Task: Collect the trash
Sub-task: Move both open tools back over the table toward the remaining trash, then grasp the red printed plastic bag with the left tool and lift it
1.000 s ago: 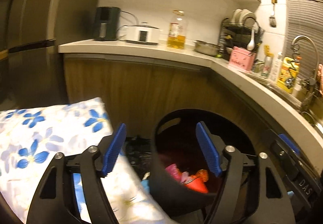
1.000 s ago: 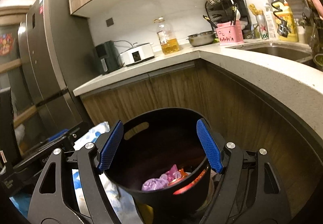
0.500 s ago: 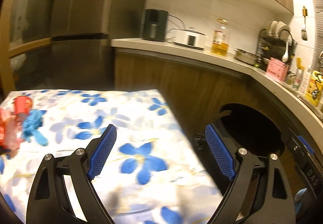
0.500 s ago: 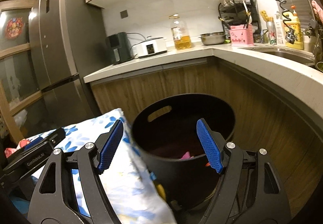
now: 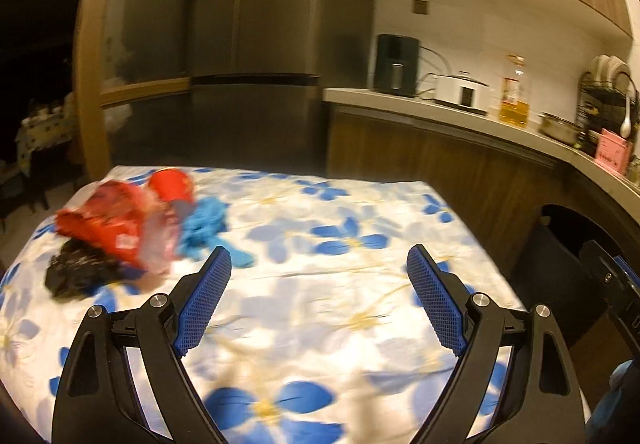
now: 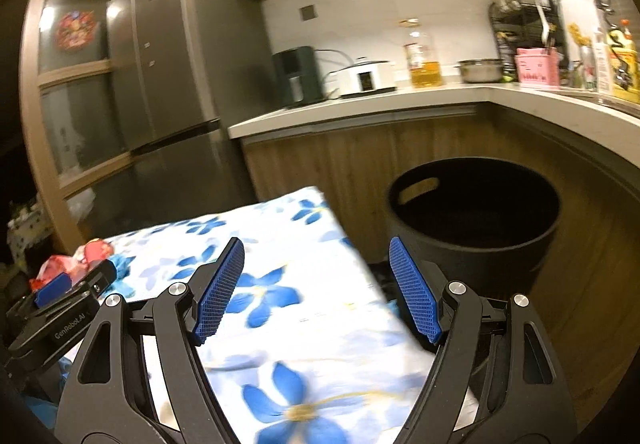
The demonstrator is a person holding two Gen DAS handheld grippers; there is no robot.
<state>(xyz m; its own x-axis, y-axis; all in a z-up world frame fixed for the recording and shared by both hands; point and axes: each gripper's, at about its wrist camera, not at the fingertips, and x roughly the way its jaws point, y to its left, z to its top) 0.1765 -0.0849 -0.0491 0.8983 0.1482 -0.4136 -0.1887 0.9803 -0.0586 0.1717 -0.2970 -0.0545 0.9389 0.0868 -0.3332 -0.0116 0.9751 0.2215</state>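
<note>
A pile of trash lies on the far left of the flowered tablecloth (image 5: 320, 284): a red wrapper (image 5: 106, 222), a red cup (image 5: 170, 185), a crumpled blue piece (image 5: 206, 230) and a black crumpled piece (image 5: 78, 270). My left gripper (image 5: 318, 302) is open and empty above the table, right of the pile. My right gripper (image 6: 316, 292) is open and empty over the table's right edge. The black round bin (image 6: 474, 219) stands on the floor right of the table. The left gripper's body (image 6: 60, 308) shows in the right wrist view.
A grey fridge (image 6: 180, 83) stands behind the table. A counter (image 6: 360, 107) runs along the back and right with an oil bottle (image 6: 424, 59), a cooker (image 6: 364, 77), a dish rack (image 6: 528, 23) and a sink tap.
Both grippers have swung left, away from over the bin and toward the table. The trash pile has come into the left wrist view. Both stay open and empty.
</note>
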